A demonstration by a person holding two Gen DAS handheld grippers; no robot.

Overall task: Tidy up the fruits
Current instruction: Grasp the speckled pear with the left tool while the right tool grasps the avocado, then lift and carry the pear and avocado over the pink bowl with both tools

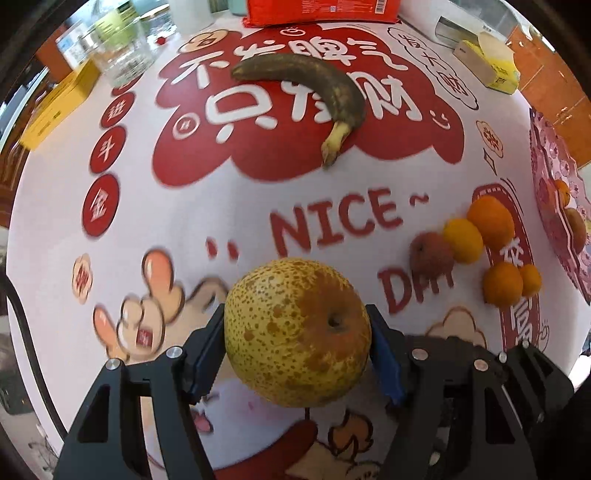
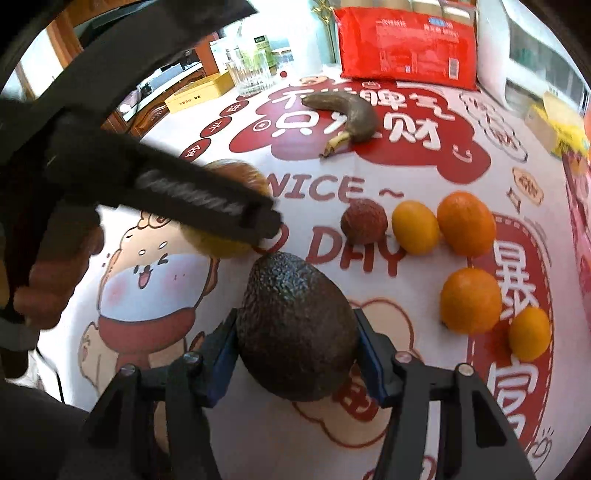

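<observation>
A speckled yellow pear (image 1: 280,317) sits between the blue pads of my left gripper (image 1: 297,343), which is shut on it just above the printed tablecloth. My right gripper (image 2: 295,332) is shut on a dark, bumpy avocado (image 2: 291,306). In the right wrist view a left-gripper finger (image 2: 207,203) crosses over the pear (image 2: 240,173). A blackened banana (image 1: 314,88) lies farther back. To the right are several oranges (image 1: 491,221) and a wrinkled red fruit (image 1: 430,254).
A pink patterned plate (image 1: 543,147) with some fruit in it stands at the right edge. At the back are a glass (image 1: 122,55), a red pack (image 1: 321,11) and yellow boxes (image 1: 55,107). A person's hand (image 2: 55,266) holds the left gripper's handle.
</observation>
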